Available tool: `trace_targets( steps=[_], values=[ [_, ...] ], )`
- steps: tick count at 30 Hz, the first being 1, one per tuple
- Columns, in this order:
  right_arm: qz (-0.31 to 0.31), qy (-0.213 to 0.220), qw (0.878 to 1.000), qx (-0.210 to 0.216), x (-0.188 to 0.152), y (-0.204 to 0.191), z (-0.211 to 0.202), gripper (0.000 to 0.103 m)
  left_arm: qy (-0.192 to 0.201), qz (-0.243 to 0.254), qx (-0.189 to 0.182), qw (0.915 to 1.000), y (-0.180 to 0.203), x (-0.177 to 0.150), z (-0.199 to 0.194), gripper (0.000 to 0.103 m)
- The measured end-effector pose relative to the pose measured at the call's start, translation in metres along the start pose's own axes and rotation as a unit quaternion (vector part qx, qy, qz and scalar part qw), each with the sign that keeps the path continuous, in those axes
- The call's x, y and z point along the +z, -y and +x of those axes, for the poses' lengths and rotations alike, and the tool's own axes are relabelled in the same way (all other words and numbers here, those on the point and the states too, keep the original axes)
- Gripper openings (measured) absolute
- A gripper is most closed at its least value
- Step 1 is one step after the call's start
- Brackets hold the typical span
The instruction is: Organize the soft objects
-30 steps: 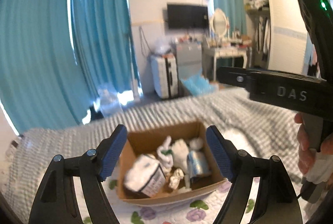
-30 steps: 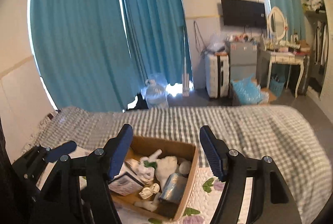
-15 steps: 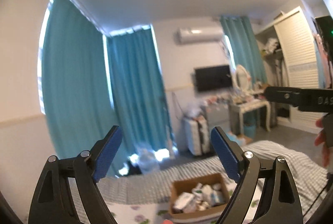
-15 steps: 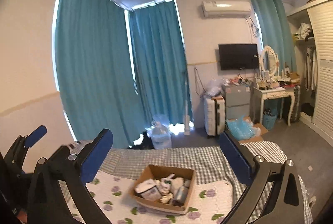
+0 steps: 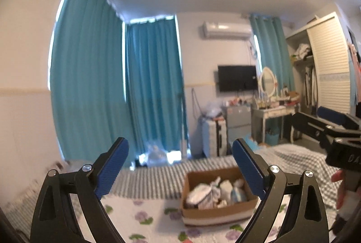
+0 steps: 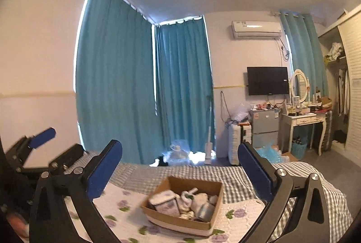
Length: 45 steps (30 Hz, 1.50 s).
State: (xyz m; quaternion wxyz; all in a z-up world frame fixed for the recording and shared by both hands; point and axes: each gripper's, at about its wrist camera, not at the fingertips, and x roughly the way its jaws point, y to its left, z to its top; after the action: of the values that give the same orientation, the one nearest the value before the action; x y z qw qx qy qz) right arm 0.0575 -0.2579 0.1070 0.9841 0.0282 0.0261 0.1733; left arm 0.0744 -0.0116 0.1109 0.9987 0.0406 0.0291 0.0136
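Note:
A brown cardboard box (image 5: 216, 212) (image 6: 164, 219) sits on a floral white quilt on the bed. It holds several soft white and pale items (image 5: 214, 192) (image 6: 194, 200), packed together. My left gripper (image 5: 180, 166) is open and empty, held well back from the box and above it. My right gripper (image 6: 180, 166) is open and empty, also back from the box. Each gripper shows at the edge of the other's view: the right gripper (image 5: 331, 121) on the right, the left gripper (image 6: 38, 141) on the left.
The floral quilt (image 6: 126, 204) lies over a grey checked bedspread (image 6: 300, 177). Teal curtains (image 6: 135, 96) cover the far windows. A suitcase (image 6: 237, 143), small fridge (image 6: 264, 127), dressing table (image 6: 304, 121) and wardrobe (image 5: 327, 66) line the far wall.
Both grippers pulled back and up from close over the box, then the left one tilted down a little. The box now looks small and far. Both jaws stayed open.

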Motion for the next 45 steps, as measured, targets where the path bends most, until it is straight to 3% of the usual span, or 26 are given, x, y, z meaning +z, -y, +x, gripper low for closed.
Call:
trace_targets(
  steps=[8,13,23,45],
  values=[
    [0.007,-0.075,0.997,-0.018,-0.087,0.02,0.055,0.103,-0.068,0.009,0.013,0.9975,-0.001,-0.081,0.043,0.095],
    [0.015,-0.116,0.993,-0.03,-0.13,0.031,0.07,0.103,-0.093,-0.013,0.012,0.9955,0.0,-0.105,0.043,0.095],
    [0.032,-0.122,0.991,-0.036,-0.135,0.037,0.075,0.103,-0.107,-0.016,0.0,0.9941,-0.001,-0.115,0.047,0.095],
    [0.0,-0.123,0.992,-0.043,-0.14,0.019,0.075,0.103,-0.115,-0.028,-0.01,0.9929,-0.004,-0.124,0.052,0.095]
  ],
)
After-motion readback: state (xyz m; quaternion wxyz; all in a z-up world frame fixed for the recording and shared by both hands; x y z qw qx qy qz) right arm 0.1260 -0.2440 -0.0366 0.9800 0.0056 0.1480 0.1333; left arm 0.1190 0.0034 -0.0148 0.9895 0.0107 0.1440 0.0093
